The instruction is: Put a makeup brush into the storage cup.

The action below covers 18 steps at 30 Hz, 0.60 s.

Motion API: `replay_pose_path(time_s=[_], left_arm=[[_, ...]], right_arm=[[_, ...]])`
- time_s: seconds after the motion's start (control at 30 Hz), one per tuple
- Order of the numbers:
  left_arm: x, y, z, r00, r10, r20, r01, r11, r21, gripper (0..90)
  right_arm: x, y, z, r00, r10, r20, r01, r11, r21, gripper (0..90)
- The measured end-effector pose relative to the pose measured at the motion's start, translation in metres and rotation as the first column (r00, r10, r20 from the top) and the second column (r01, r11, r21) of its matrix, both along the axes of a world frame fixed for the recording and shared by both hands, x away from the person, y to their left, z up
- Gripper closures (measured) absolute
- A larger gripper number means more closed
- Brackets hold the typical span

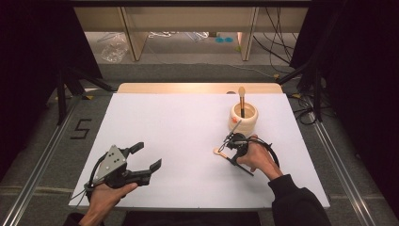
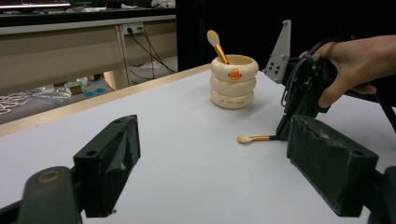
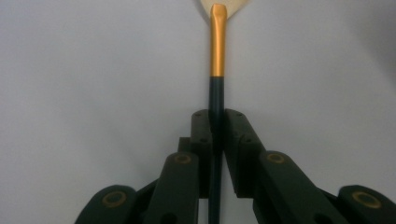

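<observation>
The right gripper (image 3: pixel 216 122) is clamped on the dark handle of a makeup brush (image 3: pixel 217 51) lying on the tabletop (image 1: pixel 179 122), near the ringed holder (image 1: pixel 243 118) that already has one brush. The left gripper (image 1: pixel 141 157) rests wide open and empty. The thin round handle could roll or pivot between the pads on lifting, so the brush may tilt and catch the holder's rim.

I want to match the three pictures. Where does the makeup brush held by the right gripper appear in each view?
High view: the makeup brush lies right of centre, its head pointing left from the right gripper.
Left gripper view: right of centre, low on the white table, below the cream holder.
Right gripper view: top centre, handle clamped between the jaws.
Shared landmark: its gold ferrule.
</observation>
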<state>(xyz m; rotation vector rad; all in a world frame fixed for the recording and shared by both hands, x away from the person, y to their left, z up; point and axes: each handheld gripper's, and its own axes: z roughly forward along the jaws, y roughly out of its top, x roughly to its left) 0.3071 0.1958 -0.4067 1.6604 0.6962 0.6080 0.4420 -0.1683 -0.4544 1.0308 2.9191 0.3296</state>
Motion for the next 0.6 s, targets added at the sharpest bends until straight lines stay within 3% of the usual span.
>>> replay_pose_path(time_s=[0.2, 0.3, 0.6], left_arm=[[-0.0005, -0.0006, -0.0004, 0.9999, 0.006, -0.01, -0.006, 0.9999, -0.016, 17.4], [0.0, 0.0002, 0.0003, 1.0, 0.001, 0.003, -0.001, 1.0, 0.0, 17.4], [-0.0005, 0.0008, 0.0004, 1.0, 0.006, -0.006, -0.006, 0.9999, -0.013, 17.5]], right_arm=[[0.0004, 0.0022, -0.0001, 0.9998, 0.019, 0.003, -0.019, 1.0, -0.015, 83.1], [0.0014, 0.0038, 0.0006, 0.9997, 0.024, -0.007, -0.025, 0.999, -0.03, 83.2], [0.0016, 0.0031, 0.0013, 0.9986, 0.052, 0.012, -0.052, 0.998, -0.027, 83.4]])
